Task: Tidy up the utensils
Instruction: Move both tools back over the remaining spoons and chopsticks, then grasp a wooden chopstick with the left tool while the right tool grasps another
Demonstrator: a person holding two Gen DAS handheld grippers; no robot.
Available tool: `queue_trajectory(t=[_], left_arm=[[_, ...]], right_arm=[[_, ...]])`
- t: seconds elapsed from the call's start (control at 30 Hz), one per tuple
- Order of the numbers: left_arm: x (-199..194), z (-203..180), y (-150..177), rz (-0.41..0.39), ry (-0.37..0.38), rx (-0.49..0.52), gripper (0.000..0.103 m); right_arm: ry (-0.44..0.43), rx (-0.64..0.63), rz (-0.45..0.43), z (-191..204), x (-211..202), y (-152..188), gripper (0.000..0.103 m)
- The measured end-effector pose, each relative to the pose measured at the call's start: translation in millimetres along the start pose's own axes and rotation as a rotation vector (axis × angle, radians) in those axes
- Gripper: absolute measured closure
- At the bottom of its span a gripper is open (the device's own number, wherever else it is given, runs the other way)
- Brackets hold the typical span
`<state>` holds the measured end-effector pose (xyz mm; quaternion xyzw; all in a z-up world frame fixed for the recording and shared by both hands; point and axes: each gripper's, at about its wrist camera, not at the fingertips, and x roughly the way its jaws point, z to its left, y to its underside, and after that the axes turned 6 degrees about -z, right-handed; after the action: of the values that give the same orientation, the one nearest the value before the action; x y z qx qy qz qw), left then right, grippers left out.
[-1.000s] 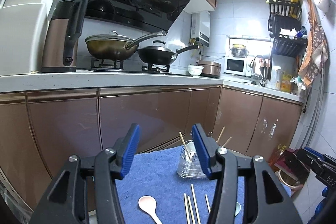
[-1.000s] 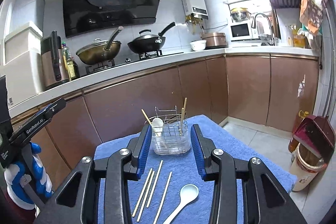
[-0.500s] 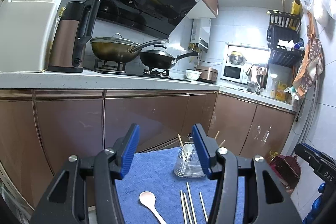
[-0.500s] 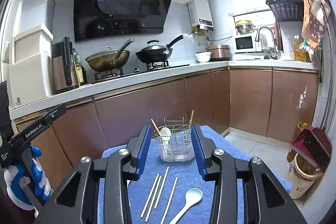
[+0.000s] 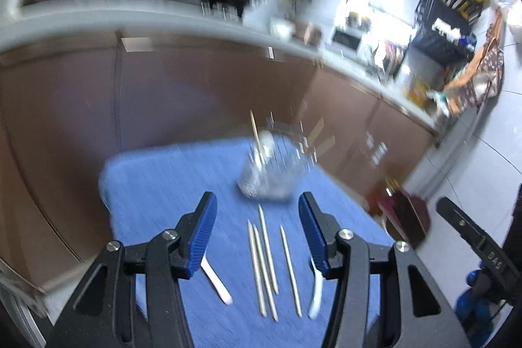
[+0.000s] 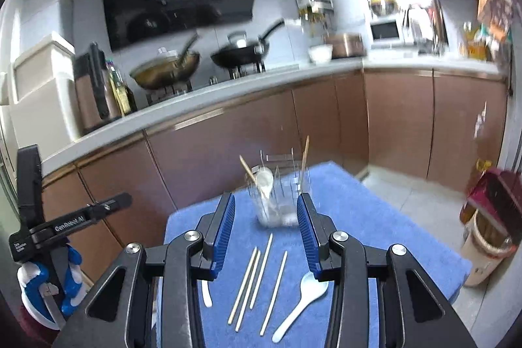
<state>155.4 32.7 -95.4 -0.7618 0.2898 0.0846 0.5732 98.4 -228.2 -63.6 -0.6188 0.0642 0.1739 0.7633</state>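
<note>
The left gripper with black arms and blue ribbed pads hangs over a blue towel-covered table, its jaws spread wide and holding nothing. Between them on the cloth lie four pale wooden chopsticks, three close together and one just to their right, all pointing toward a clear wire-framed utensil holder that stands upright near the far middle of the table. This view is smeared by motion blur.

The right gripper is of the same build, jaws likewise wide apart and empty. In its view the chopsticks lie between the pads. A white ceramic spoon rests on the cloth to their right, its bowl just below the right pad. A second white spoon's handle shows beside the left pad; its bowl is hidden. The utensil holder already contains a white spoon and some chopsticks leaning outward.

Bare blue cloth lies on either side of the holder up to the table's far edge. Beyond it run brown kitchen cabinets. To the right, off the table edge, is tiled floor with a dark red bin.
</note>
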Motion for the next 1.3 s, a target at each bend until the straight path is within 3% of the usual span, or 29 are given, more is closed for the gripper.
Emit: queue_trajectory(t=[0.17, 0.3, 0.5, 0.77, 1.3], left_arm=[[80, 8, 20, 0.251, 0.028, -0.04, 0.054], [142, 11, 38, 0.43, 0.021, -0.061, 0.063], [211, 22, 63, 0.598, -0.007, -0.109, 0.067], [250, 30, 76, 0.669, -0.041, -0.112, 0.074], [294, 12, 76, 0.738, -0.066, -0.055, 0.085]], right_arm=[[-0.036, 0.028, 0.174, -11, 53, 20, 0.064], [-0.054, 0.059, 0.287, -21, 92, 37, 0.064], [-0.065, 0.08, 0.44, -32, 151, 66, 0.065], [-0.068, 0.091, 0.577, -42, 210, 95, 0.067], [-0.052, 0.072, 0.74, -45, 281, 121, 0.079]])
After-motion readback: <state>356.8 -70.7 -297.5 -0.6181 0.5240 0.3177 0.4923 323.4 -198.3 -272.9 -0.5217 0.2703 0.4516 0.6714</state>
